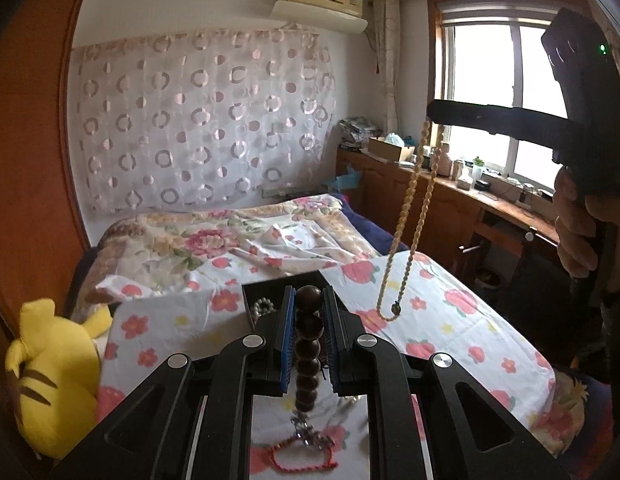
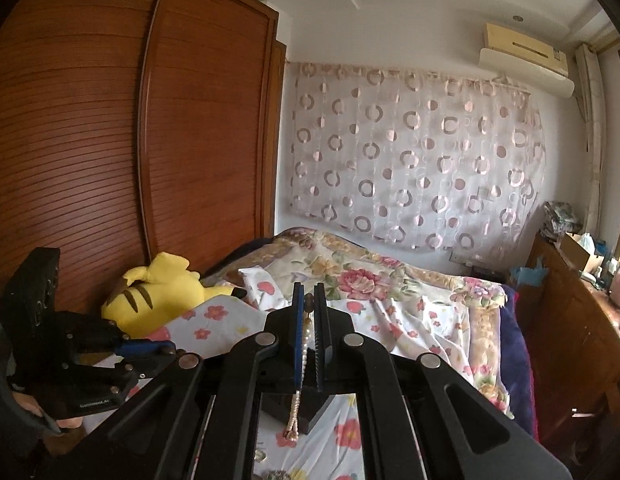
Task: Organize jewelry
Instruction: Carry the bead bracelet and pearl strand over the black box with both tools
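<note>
Two grippers here, each with one strand of jewelry. The left gripper is pinching a dark wooden bead bracelet between its blue pads, the beads stacked in a column running down between the fingers. The right gripper is clamped on a pale beaded necklace, which hangs in a long loop below it, clear of the floral bedsheet.

One black jewelry box sits on the sheet just past the left gripper's tips, with a string of pearls inside. The left wrist view also shows a red cord bracelet and a small silver piece lying on the sheet under the gripper; the right view doesn't show those clearly. The right view instead shows the wooden wardrobe and more of the one yellow plush toy.
</note>
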Demonstrator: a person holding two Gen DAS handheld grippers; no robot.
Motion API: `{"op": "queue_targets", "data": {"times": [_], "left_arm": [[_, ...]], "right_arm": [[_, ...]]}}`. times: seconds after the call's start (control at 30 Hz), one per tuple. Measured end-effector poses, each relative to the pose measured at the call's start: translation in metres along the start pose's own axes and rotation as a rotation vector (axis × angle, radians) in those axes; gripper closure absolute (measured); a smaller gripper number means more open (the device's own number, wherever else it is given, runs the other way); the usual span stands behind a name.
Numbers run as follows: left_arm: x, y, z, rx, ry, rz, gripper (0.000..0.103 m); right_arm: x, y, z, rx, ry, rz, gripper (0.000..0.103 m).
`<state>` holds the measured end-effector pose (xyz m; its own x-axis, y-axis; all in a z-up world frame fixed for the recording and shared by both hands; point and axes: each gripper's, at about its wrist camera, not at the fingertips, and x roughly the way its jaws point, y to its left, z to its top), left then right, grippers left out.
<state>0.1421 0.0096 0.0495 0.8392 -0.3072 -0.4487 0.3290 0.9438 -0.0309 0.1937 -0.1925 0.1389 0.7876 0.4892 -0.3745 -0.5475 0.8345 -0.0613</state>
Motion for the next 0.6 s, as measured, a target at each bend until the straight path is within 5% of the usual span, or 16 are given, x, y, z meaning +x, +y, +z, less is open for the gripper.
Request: {"op": "queue_targets", "data": {"times": [0.6], "left_arm": [[0.066,0.008,0.019,-0.002,0.025,-0.007,0.091]], "right_arm": [[0.087,-0.028,-0.005,0.129,0.07,0.03,0.097]]}}
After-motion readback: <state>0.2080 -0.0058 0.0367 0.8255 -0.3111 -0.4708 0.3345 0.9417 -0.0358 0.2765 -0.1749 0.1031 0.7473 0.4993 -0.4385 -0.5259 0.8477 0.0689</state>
